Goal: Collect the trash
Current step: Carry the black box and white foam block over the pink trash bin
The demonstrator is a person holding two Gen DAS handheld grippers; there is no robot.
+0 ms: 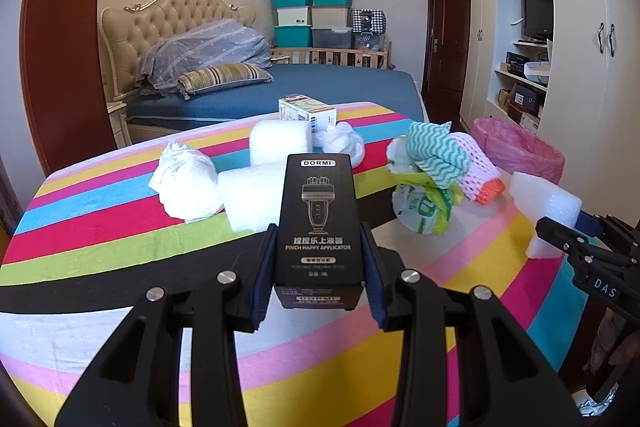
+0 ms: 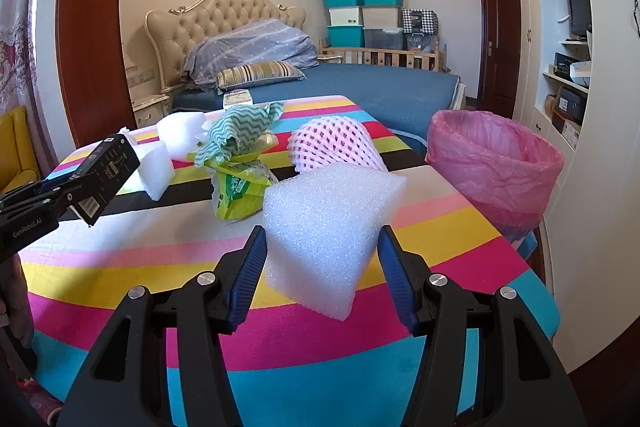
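My left gripper [image 1: 319, 229] is shut on an upright black DORMI box [image 1: 318, 211], held just above the striped tablecloth [image 1: 100, 227]; the right wrist view shows the same box [image 2: 108, 167] at the left edge. A white foam block [image 2: 328, 223] sits clamped between the blue pads of my right gripper [image 2: 323, 229], also lifted off the table. The left wrist view has that foam block [image 1: 548, 203] at far right. A pink-lined trash bin [image 2: 496, 163] stands off the table's right edge.
On the table lie crumpled white paper [image 1: 184, 183], two foam pieces [image 1: 256, 199], a small carton [image 1: 308, 113], a teal wavy cloth [image 1: 434, 151], a pink foam net [image 2: 332, 143] and a green-white plastic bag [image 2: 240, 195]. A bed and wardrobes stand behind.
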